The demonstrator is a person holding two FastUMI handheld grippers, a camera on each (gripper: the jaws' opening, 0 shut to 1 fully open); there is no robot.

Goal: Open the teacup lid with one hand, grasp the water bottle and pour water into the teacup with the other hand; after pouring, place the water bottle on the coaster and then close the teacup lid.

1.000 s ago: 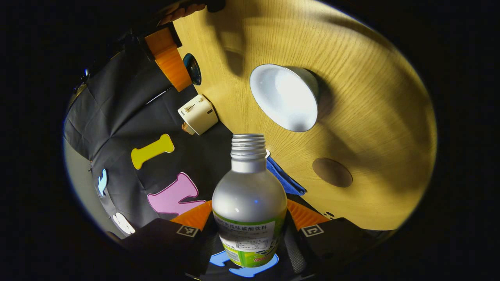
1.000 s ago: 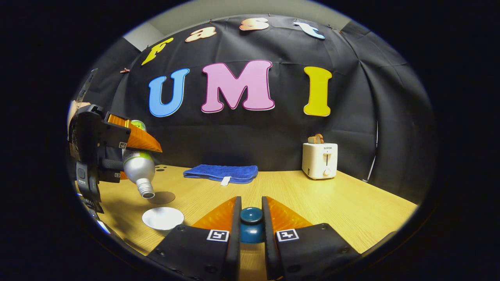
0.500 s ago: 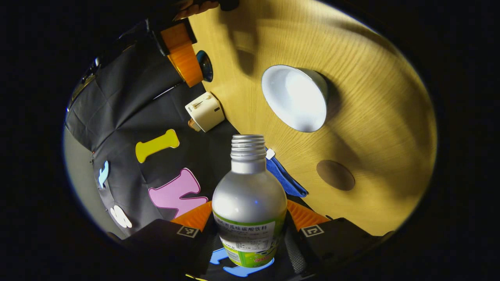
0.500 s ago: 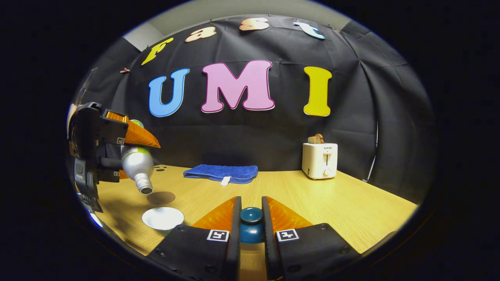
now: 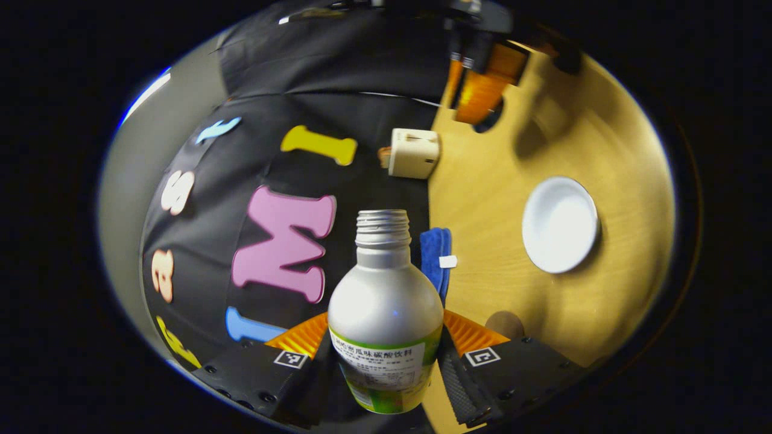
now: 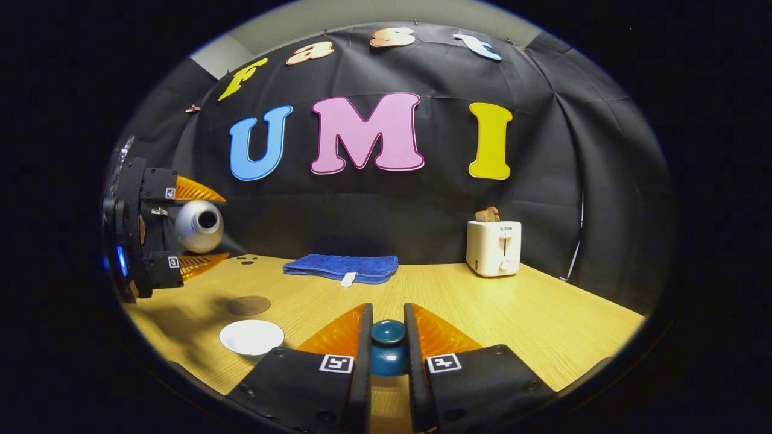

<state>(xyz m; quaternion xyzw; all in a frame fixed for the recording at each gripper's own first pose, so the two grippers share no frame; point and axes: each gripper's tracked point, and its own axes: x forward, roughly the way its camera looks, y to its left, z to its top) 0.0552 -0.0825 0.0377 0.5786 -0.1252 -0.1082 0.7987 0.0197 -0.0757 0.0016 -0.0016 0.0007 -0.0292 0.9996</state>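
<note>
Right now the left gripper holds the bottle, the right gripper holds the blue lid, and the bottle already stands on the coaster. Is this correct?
Not fully. The bottle is in the air, lying sideways in the left gripper, above the bare coaster, as the right gripper view shows. The right gripper does hold the blue lid.

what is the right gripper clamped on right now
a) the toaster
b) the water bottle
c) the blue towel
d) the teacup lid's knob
d: in the right gripper view the right gripper has both fingers pressed on the dark teal knob of the teacup lid, while the water bottle sits in the left gripper.
</note>
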